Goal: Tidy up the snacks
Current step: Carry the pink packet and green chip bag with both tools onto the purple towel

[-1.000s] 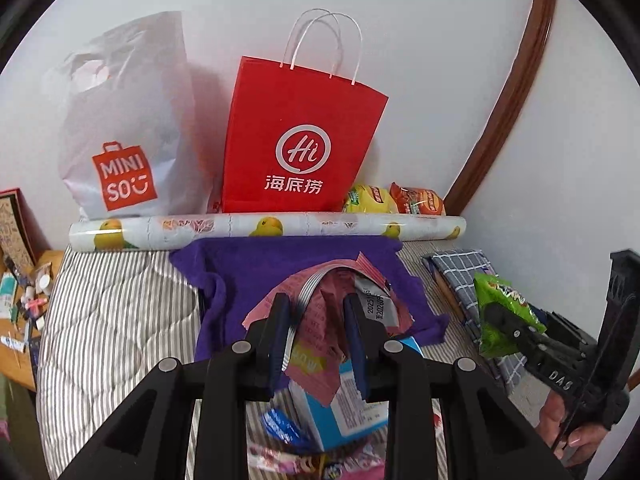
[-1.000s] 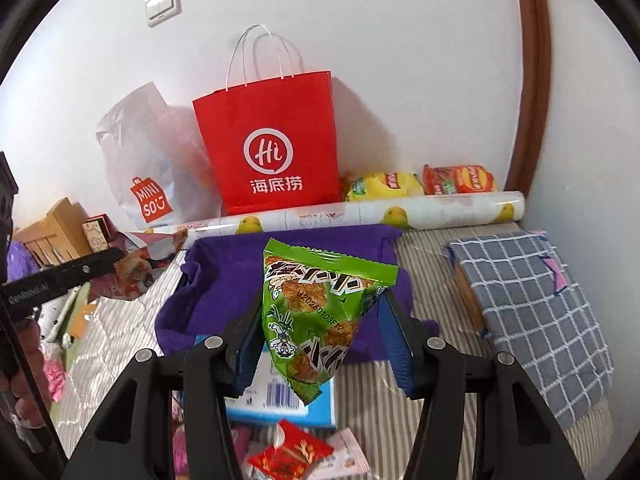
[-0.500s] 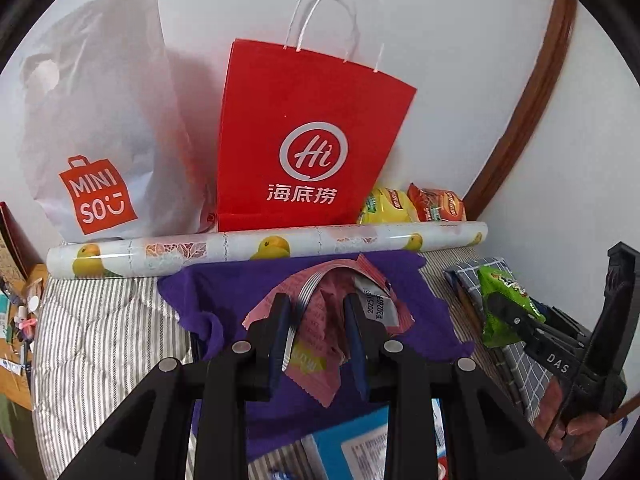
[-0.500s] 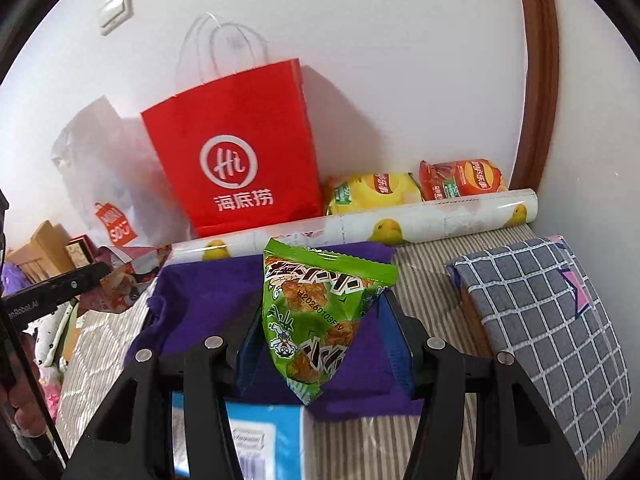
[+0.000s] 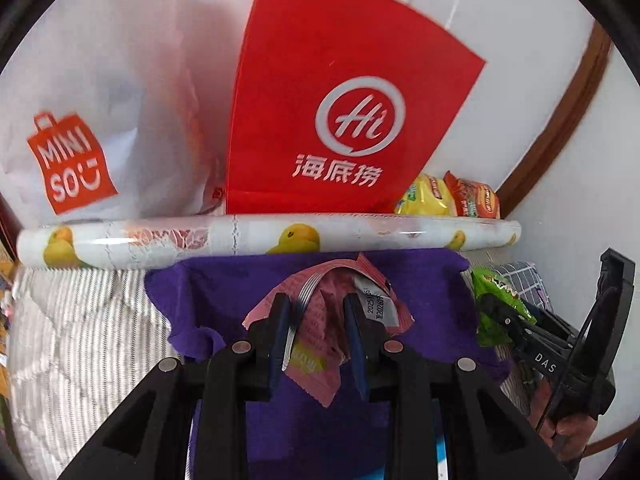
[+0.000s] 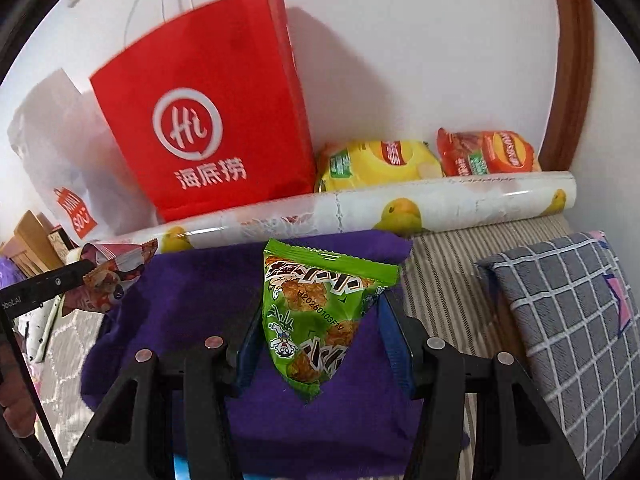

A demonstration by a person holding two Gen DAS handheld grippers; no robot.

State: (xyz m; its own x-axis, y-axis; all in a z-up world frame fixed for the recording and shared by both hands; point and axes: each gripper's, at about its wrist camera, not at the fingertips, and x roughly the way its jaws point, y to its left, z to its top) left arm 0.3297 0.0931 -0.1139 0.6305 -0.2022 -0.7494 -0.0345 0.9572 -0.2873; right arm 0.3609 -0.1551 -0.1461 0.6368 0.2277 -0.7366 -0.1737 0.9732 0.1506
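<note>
My left gripper [image 5: 318, 312] is shut on a pink snack packet [image 5: 320, 332], held above a purple cloth [image 5: 224, 300]. The right gripper [image 6: 318, 312] is shut on a green triangular snack packet [image 6: 316, 316], also over the purple cloth [image 6: 192, 300]. In the left wrist view the right gripper [image 5: 504, 320] with its green packet [image 5: 496, 292] shows at the right edge. In the right wrist view the left gripper's finger [image 6: 48, 284] and pink packet [image 6: 108, 276] show at the left. A yellow chip bag [image 6: 376, 160] and an orange chip bag [image 6: 488, 152] lie against the wall.
A red paper bag [image 5: 340, 112] and a white plastic bag [image 5: 100, 120] stand against the wall behind a rolled fruit-print sheet [image 5: 260, 236]. A grey checked cushion [image 6: 568, 312] lies at the right on the striped bedding [image 6: 448, 264]. A brown door frame [image 6: 568, 52] runs up the corner.
Both grippers have moved forward and down toward the wall with their packets still held. The bags and the roll look larger; the blue box below has nearly left both views.
</note>
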